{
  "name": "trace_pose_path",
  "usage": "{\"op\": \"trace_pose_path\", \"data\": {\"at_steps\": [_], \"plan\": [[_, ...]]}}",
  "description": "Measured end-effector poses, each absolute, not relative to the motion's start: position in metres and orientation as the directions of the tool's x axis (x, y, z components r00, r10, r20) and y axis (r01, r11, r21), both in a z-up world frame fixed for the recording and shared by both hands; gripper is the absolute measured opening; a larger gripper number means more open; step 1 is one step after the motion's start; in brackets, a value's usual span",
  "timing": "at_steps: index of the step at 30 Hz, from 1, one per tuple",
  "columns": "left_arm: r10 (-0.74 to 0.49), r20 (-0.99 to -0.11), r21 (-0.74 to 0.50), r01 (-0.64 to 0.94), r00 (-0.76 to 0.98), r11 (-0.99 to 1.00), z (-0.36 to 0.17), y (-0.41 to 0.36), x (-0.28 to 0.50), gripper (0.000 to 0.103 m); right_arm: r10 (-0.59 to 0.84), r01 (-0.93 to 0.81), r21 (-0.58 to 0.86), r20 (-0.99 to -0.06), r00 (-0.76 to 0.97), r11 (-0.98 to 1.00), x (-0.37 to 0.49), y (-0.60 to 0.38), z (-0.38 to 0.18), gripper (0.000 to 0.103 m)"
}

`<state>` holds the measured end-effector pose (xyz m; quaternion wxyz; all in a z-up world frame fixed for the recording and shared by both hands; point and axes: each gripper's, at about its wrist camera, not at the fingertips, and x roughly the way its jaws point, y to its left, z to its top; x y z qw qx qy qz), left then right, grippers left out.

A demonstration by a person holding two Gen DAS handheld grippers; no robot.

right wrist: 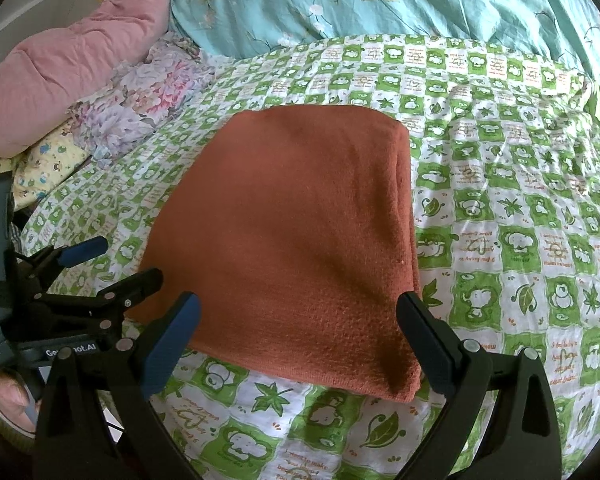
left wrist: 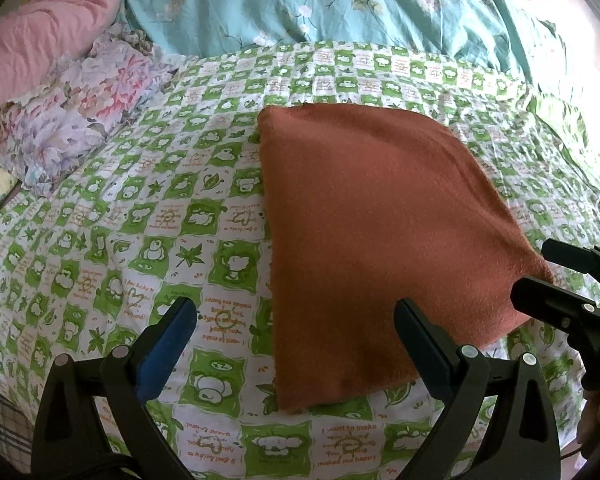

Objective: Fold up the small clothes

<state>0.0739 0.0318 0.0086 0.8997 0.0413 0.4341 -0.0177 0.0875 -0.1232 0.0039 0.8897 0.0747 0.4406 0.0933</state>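
Observation:
A rust-orange cloth (left wrist: 380, 232) lies folded flat on the green and white checked bed sheet (left wrist: 148, 216). Its folded layers show along the right edge in the right wrist view, where the cloth (right wrist: 292, 232) fills the middle. My left gripper (left wrist: 296, 316) is open, hovering over the cloth's near left corner with nothing between its fingers. My right gripper (right wrist: 300, 312) is open over the cloth's near edge, holding nothing. The right gripper (left wrist: 540, 280) also shows at the cloth's right corner in the left wrist view. The left gripper (right wrist: 120, 260) appears at the left in the right wrist view.
A crumpled floral cloth (left wrist: 80, 112) lies at the left of the sheet beside a pink quilt (left wrist: 40, 28). A turquoise flowered duvet (left wrist: 340, 0) is bunched along the far side. A shoe (right wrist: 8, 412) shows below the bed edge at lower left.

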Motion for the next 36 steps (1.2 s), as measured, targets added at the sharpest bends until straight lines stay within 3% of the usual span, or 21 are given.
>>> {"op": "trace_pose_path", "data": {"at_steps": [36], "plan": [[0.004, -0.783, 0.063, 0.073, 0.623, 0.995, 0.0084, 0.0295, 0.0747, 0.100, 0.237, -0.102, 0.220, -0.767, 0.596, 0.970, 0.0881, -0.1216, 0.0091, 0.098]]}}
